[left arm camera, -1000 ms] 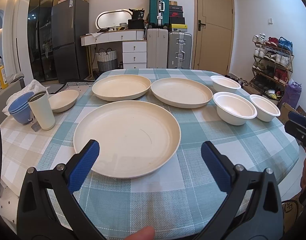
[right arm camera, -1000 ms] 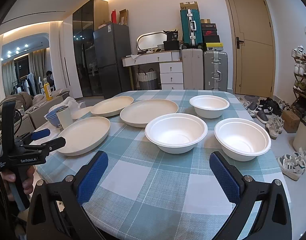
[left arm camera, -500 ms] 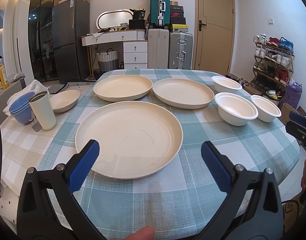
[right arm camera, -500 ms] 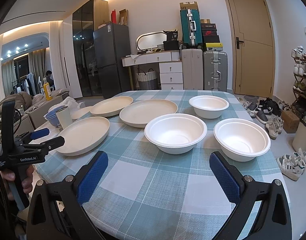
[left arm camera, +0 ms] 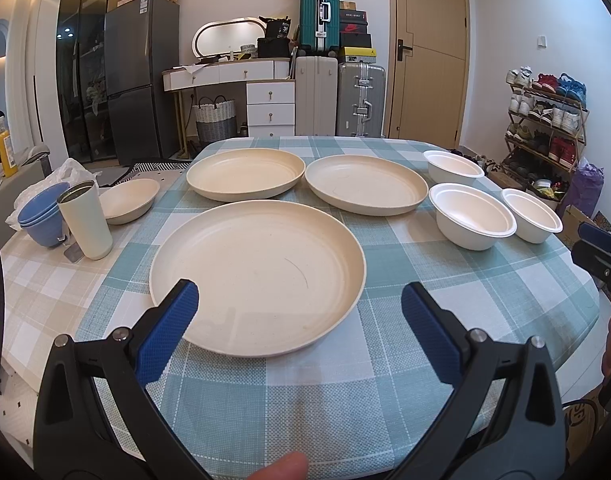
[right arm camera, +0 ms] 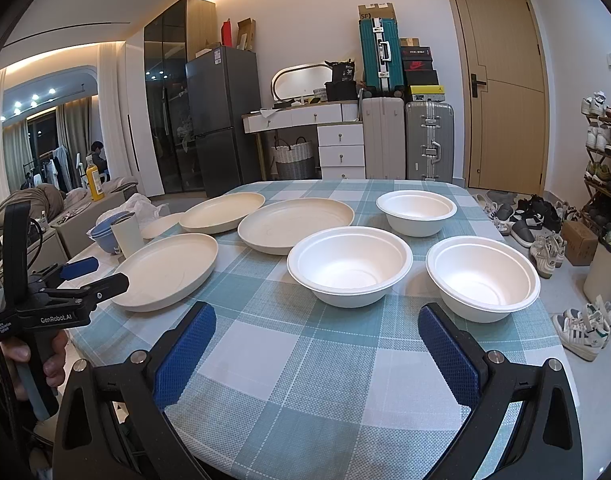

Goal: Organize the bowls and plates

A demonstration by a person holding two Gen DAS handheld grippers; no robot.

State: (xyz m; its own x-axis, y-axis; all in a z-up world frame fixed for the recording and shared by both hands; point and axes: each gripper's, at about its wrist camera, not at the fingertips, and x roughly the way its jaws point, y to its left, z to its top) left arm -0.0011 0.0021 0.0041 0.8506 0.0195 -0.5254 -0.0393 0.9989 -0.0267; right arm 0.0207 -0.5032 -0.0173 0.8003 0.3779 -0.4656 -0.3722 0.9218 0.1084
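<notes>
Near plate (left arm camera: 257, 276) now sits closer in my left view than 1 s ago, its rim reaching the left gripper (left arm camera: 299, 312); fingers wide open, empty. I judge I'm closing in for the first pick. Other two plates (left arm camera: 365, 190) behind, three bowls (right arm camera: 349, 266) to the right on desk (right arm camera: 305, 360). Right gripper (right arm camera: 315, 350) hasn't shifted, also open, nothing held.

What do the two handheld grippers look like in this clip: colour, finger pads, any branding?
Both the left gripper and right gripper have black plastic frames, silver pivot screws and two fingers faced with blue textured pads. From the right wrist view, the left one's side reads "GenRobot.AI" in white, with a black cable looping behind it. Bare skin shows; no sleeves visible.
</notes>
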